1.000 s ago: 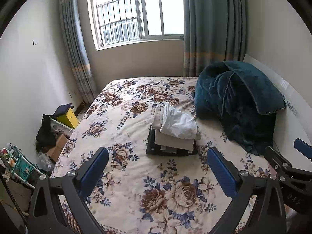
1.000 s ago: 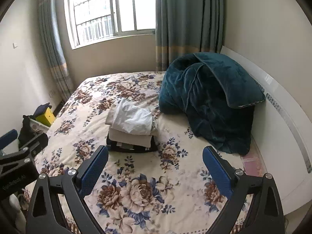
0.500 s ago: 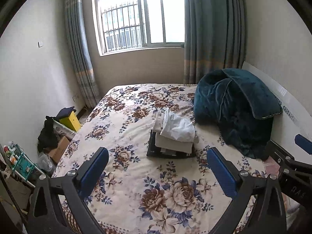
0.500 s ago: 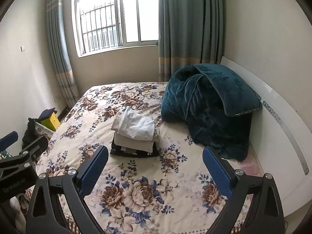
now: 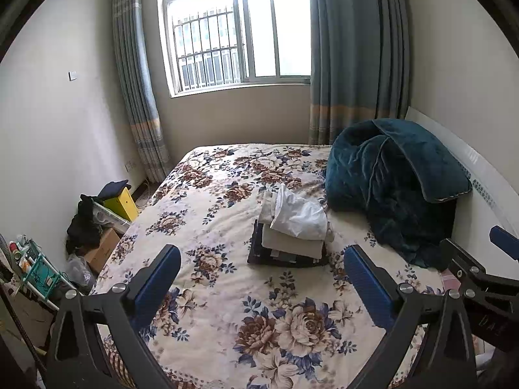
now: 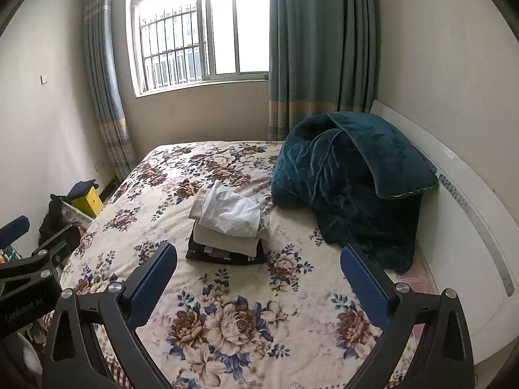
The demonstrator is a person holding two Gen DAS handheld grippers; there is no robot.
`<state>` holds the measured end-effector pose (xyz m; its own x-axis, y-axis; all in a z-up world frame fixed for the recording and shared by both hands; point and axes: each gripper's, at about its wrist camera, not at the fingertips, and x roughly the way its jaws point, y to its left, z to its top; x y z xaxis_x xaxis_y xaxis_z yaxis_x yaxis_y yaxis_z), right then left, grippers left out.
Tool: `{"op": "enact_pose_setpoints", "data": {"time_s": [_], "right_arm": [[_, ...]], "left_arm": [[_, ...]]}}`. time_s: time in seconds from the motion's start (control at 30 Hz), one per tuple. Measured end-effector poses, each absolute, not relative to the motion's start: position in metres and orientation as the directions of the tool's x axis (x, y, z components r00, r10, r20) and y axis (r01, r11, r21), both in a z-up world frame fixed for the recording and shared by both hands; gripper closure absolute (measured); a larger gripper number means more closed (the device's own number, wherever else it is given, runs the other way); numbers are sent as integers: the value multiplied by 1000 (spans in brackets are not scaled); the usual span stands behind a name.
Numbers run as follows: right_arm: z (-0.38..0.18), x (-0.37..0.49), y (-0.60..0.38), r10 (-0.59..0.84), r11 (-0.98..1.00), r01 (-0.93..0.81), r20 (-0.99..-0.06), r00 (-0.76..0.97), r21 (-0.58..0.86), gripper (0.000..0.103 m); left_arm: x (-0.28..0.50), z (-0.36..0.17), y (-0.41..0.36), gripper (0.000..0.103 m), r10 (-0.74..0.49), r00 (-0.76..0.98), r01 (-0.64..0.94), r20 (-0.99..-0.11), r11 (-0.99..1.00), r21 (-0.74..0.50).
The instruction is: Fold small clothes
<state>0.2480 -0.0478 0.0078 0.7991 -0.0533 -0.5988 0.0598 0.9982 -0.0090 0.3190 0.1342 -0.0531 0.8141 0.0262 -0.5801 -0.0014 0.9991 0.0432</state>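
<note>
A: What is changed compared with a second ago?

B: Both cameras are drawn back and raised; more of the window and wall is seen, and the pile of clothes (image 5: 293, 231) is seen smaller and farther off. The pile itself is not disturbed.

A: And the fingers?

B: The left gripper (image 5: 262, 278) is held with its fingers spread wide, nothing between them. The same is seen of the right gripper (image 6: 259, 275): fingers spread, nothing pinched. Both are held over the near edge of the bed (image 5: 227, 324), well apart from the pile.

A: What is meant for the task?

B: A retreat is suggested, so the folding is judged finished, or a pause before a further garment is fetched. No loose garment is seen near the fingers.

A: Where is the pile placed?

B: Around the middle of the bed, just beside the teal blanket (image 6: 350, 181) heaped at the headboard edge.

A: How many things are counted?

B: One pile, with roughly four layers made out: a white piece on top, a beige one under it, a thin striped layer, a dark one at the bottom. One blanket, two grippers.
</note>
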Motion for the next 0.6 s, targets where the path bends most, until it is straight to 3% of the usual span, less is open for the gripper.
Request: {"op": "enact_pose_setpoints", "data": {"time_s": [0.6], "right_arm": [[6, 247, -48, -49, 998, 56, -598, 800, -6, 1]], "left_arm": [[316, -50, 134, 0, 39, 817, -17, -576, 999, 43]]}}
